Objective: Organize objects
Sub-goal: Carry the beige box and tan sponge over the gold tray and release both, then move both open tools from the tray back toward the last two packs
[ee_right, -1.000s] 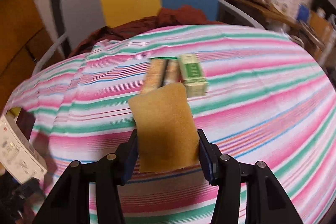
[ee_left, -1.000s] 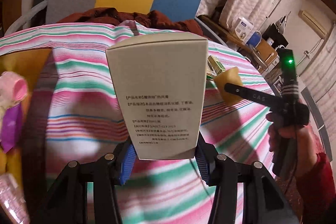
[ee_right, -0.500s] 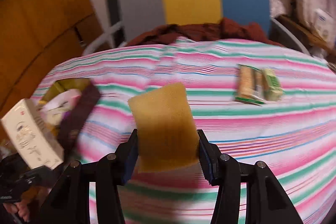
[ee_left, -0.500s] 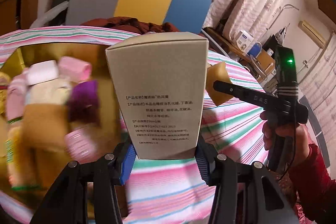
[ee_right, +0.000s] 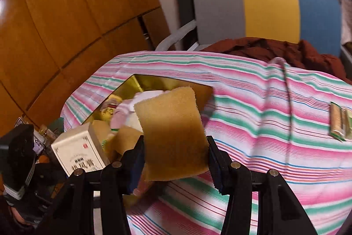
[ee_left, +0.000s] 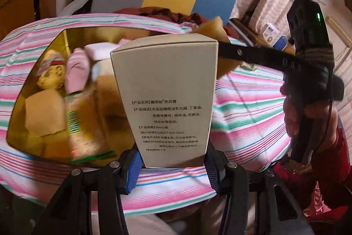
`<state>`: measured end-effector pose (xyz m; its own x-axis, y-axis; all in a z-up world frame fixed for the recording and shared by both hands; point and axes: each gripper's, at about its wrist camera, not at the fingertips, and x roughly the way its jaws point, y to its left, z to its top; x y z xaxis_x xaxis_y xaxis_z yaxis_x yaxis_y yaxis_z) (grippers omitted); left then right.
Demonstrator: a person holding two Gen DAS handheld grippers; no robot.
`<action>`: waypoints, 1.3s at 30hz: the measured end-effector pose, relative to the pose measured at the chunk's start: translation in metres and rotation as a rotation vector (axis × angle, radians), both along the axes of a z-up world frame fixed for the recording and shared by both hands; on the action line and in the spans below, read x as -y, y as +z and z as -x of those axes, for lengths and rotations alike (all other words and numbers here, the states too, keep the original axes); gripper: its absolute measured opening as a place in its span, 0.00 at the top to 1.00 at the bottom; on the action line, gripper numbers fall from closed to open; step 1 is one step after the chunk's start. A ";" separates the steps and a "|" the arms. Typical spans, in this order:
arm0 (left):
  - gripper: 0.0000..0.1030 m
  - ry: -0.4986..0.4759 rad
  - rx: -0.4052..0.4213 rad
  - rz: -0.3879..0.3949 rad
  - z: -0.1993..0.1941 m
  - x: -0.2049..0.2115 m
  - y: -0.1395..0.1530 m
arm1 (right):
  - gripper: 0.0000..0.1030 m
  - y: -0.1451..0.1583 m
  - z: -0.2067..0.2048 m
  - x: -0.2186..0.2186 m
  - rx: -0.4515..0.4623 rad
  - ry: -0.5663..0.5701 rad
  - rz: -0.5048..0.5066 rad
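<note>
My left gripper (ee_left: 172, 166) is shut on a tall white carton (ee_left: 167, 100) printed with Chinese text, held upright over the near edge of a gold bin (ee_left: 55, 41). The carton also shows in the right wrist view (ee_right: 79, 151). My right gripper (ee_right: 176, 166) is shut on a yellow sponge (ee_right: 173, 136), held above the right side of the gold bin (ee_right: 154, 80). The sponge (ee_left: 211, 28) peeks out behind the carton in the left wrist view. The bin holds pink socks (ee_left: 77, 72), a doll-like toy (ee_left: 52, 74), a green-labelled packet (ee_left: 81, 124) and tan blocks.
A pink, green and white striped cloth (ee_right: 275, 107) covers the table. A pack of snack bars (ee_right: 340, 122) lies at its right. A grey, yellow and blue chair (ee_right: 264, 8) with a dark red garment (ee_right: 286, 52) stands behind. Wooden cabinets (ee_right: 66, 25) stand on the left.
Both grippers have swung left with their loads, from over the open cloth to over the gold bin. The snack bars have slid to the right edge of the right wrist view.
</note>
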<state>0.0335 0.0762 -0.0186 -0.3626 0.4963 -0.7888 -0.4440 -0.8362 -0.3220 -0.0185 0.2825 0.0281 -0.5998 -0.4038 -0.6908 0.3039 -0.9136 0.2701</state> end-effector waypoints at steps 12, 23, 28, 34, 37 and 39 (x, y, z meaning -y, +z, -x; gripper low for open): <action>0.40 0.077 0.082 0.041 0.021 0.033 -0.008 | 0.27 -0.008 0.039 0.035 0.028 -0.064 0.050; 0.40 0.177 -0.001 -0.053 0.025 0.046 0.009 | 0.32 -0.012 0.023 0.033 0.015 -0.038 -0.008; 0.40 0.195 -0.011 -0.055 0.026 0.038 0.014 | 0.32 -0.013 0.019 0.026 0.014 -0.048 -0.002; 0.39 0.174 -0.075 -0.100 0.020 0.023 0.029 | 0.32 -0.010 0.015 0.001 0.008 -0.099 -0.005; 0.32 0.133 -0.106 -0.105 0.018 0.008 0.038 | 0.32 -0.011 0.012 -0.019 0.013 -0.140 -0.015; 0.30 0.106 -0.111 -0.105 0.018 -0.005 0.041 | 0.32 -0.014 0.012 -0.037 0.024 -0.183 -0.024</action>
<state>0.0156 0.0815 0.0224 -0.4989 0.5286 -0.6867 -0.3930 -0.8443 -0.3644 -0.0306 0.3200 0.0143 -0.6449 -0.2727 -0.7139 0.1255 -0.9593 0.2530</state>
